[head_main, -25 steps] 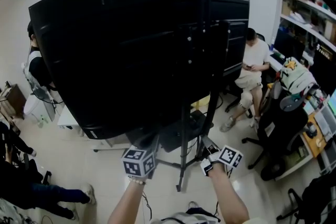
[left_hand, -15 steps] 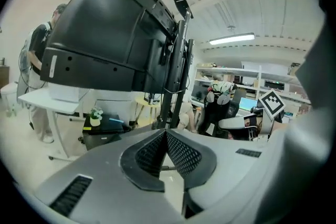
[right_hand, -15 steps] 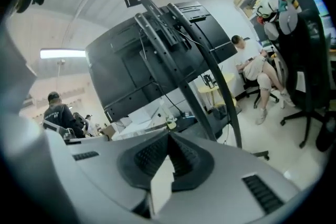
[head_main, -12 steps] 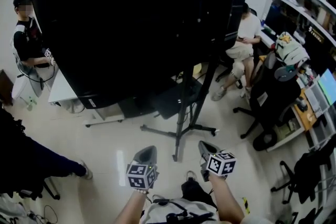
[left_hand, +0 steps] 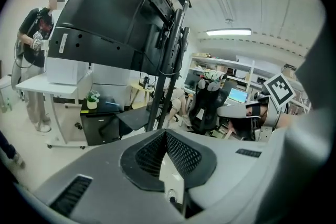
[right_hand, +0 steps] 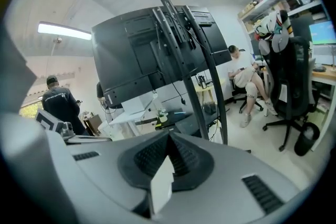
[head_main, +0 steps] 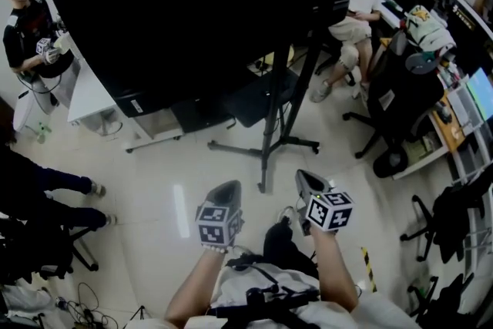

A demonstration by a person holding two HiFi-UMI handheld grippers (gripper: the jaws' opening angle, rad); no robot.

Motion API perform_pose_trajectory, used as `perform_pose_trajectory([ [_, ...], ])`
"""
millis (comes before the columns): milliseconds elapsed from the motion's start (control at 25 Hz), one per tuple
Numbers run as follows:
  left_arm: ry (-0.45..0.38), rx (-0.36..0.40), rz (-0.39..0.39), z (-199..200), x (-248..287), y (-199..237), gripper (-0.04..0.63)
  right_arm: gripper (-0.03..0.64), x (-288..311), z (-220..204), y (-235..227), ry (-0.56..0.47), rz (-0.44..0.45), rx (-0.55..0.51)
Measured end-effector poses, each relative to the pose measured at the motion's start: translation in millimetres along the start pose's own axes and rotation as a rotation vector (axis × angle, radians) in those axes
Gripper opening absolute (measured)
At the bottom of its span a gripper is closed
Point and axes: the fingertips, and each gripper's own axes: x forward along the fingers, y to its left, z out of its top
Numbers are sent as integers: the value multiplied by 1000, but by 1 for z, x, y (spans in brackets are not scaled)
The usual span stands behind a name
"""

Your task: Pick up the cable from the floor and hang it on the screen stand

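Well, the only cable (right_hand: pixel 181 93) I can pick out is a thin dark one. It hangs down close beside the pole of the screen stand (right_hand: pixel 202 76) in the right gripper view. I cannot tell if it is the one for this job, or how well it sits up there. I see no cable on the floor (head_main: pixel 177 189) by the stand's feet.

The left gripper (head_main: pixel 227 189) and the right gripper (head_main: pixel 306 179) hang low in front of the person, apart from the stand. Each has its jaws pressed together, with nothing between them.

What could go wrong? If the cable is only laid loosely on the stand, I think it could slide off and drop. A bump on the pole could shake it down too. The stand's legs (head_main: pixel 262 146) spread wide on the floor, so a foot could catch one and rock the big black screen (head_main: pixel 192 11). Shut jaws also cannot take a cable until they open.

The room is crowded. A black cabinet (head_main: pixel 192 115) and a white table (head_main: pixel 88 92) sit under the screen. A standing person (head_main: pixel 31 19) is at the left. A seated person (head_main: pixel 354 19) and a black office chair (head_main: pixel 400 88) are at the right. Loose wires (head_main: pixel 77 297) lie on the floor at the bottom left.
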Motion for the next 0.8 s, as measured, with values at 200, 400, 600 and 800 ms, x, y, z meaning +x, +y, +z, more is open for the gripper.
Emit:
perform_pose_trajectory([
  [200,-14,4,-19,16,-11,-13,2,3,-20,22,0,-55,1,25],
  [400,-37,1,-16,19,-15,-13,2,3,-26,25,2,-35,-28,-50],
  [600,-49,-12,-20,17,-20,-20,2,3,-33,20,3,-42,-12,-24],
  [800,-52,-22,-23,16,-22,-25,2,3,-35,20,6,-47,15,-10],
])
